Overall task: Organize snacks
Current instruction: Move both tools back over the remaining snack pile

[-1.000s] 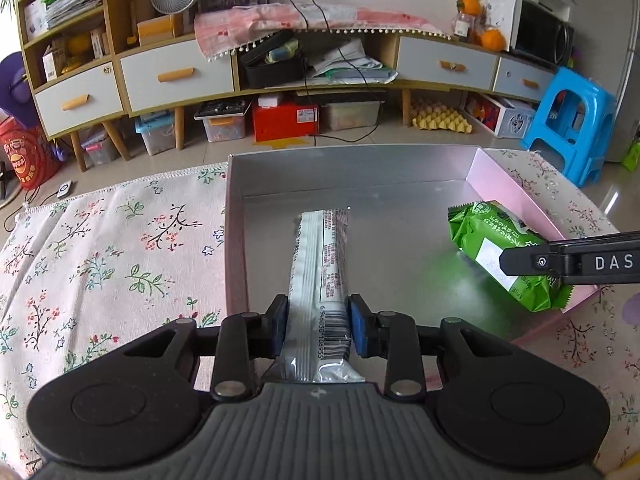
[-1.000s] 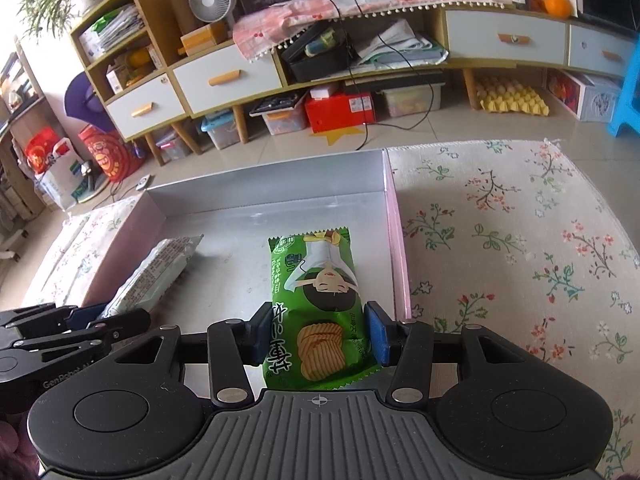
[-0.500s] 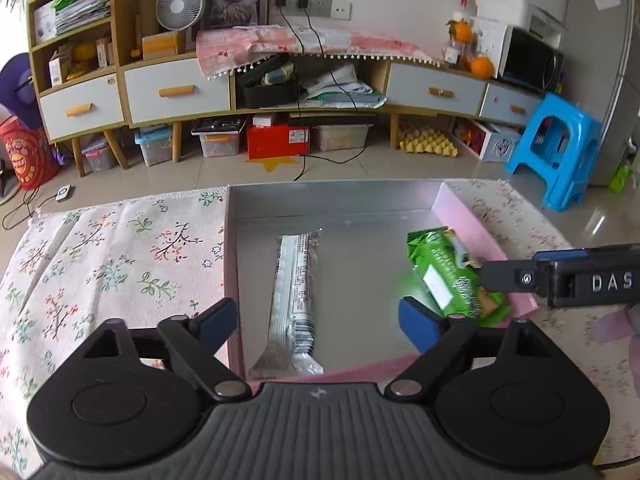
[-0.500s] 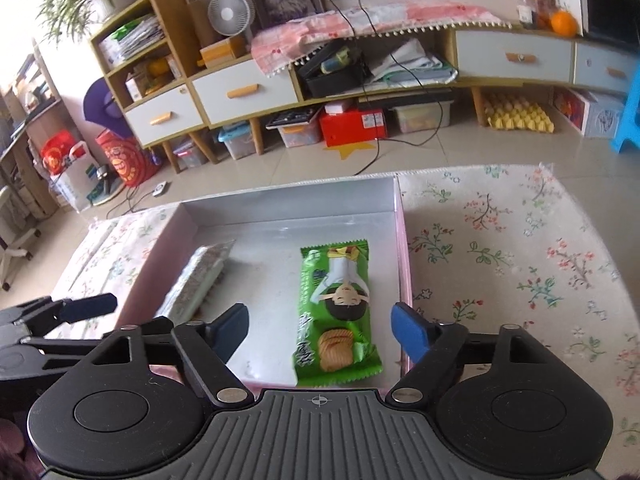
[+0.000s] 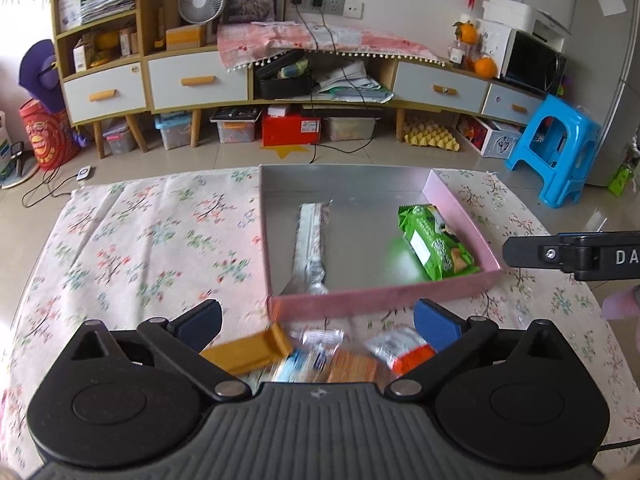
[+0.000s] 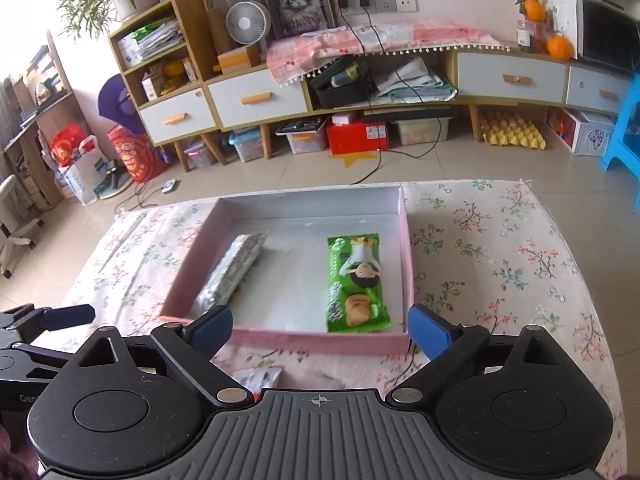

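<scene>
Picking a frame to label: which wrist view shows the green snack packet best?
Right wrist view. The green snack packet lies flat in the pink box, its printed front unobstructed and sharp. The left wrist view shows the same packet off to the side against the box's wall, foreshortened, its back label showing.

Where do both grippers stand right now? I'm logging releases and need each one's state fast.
Left gripper: opening, nothing between its fingers.
Right gripper: opening, nothing held; the green crinkly snack packet lies free in the pink-walled silver tray.
</scene>
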The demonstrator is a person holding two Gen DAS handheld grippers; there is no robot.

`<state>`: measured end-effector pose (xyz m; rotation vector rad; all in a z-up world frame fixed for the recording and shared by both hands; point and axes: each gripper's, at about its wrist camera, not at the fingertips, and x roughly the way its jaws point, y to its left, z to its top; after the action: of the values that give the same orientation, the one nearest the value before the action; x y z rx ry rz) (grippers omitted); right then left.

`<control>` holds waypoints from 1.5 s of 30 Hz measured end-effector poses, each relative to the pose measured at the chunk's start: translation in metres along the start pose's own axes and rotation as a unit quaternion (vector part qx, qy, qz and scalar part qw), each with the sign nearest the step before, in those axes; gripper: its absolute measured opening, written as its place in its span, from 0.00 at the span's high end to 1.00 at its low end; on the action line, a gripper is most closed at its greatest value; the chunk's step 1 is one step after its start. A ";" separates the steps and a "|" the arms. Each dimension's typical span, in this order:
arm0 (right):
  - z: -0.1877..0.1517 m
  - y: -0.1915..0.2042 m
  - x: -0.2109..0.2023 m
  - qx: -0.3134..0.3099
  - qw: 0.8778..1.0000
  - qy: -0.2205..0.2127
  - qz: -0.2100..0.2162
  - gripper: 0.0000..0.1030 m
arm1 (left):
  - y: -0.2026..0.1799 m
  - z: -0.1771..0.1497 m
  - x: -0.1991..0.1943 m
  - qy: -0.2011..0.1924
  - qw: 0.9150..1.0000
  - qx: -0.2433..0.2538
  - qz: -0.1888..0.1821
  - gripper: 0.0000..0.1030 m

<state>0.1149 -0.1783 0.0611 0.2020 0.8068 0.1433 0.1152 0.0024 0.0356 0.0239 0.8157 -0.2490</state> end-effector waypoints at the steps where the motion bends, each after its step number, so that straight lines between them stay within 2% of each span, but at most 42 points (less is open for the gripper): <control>1: -0.002 0.001 -0.004 0.001 1.000 0.000 0.001 0.06 | 0.001 -0.002 -0.004 0.000 1.000 -0.002 0.002 0.01; 5: -0.014 0.004 -0.014 0.010 1.000 0.005 0.009 0.05 | 0.006 -0.013 -0.017 -0.001 1.000 -0.017 0.009 0.00; 9: -0.034 0.004 -0.011 0.014 0.999 0.039 0.012 0.04 | 0.018 -0.037 -0.020 0.002 0.999 -0.037 -0.013 0.00; 11: -0.042 0.007 -0.007 0.003 0.998 0.063 0.004 0.04 | 0.018 -0.041 -0.017 0.025 0.999 -0.020 -0.009 0.00; 17: -0.063 0.011 -0.013 -0.035 0.996 0.081 0.033 0.04 | 0.021 -0.065 -0.022 0.030 0.999 0.010 -0.022 0.00; 19: -0.072 0.009 -0.017 -0.032 0.996 0.079 0.017 0.04 | 0.022 -0.074 -0.024 0.037 0.999 0.018 -0.029 0.00; 22: -0.087 0.001 -0.019 0.006 0.996 0.085 -0.024 0.04 | 0.022 -0.085 -0.026 0.041 0.998 0.037 -0.036 0.00; 30: -0.120 -0.012 -0.019 0.015 0.991 0.109 -0.078 0.04 | 0.019 -0.110 -0.022 0.055 0.992 0.083 -0.073 0.01; 36: -0.135 -0.019 -0.011 0.034 0.986 0.133 -0.097 0.04 | 0.018 -0.123 -0.013 0.082 0.985 0.132 -0.080 0.03; 45: -0.147 -0.023 0.000 0.041 0.981 0.155 -0.110 0.04 | 0.018 -0.128 -0.008 0.106 0.980 0.140 -0.089 0.12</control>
<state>0.0088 -0.1823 -0.0431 0.1684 1.1397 -0.0704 0.0223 0.0366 -0.0473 0.2457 0.9914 -0.5358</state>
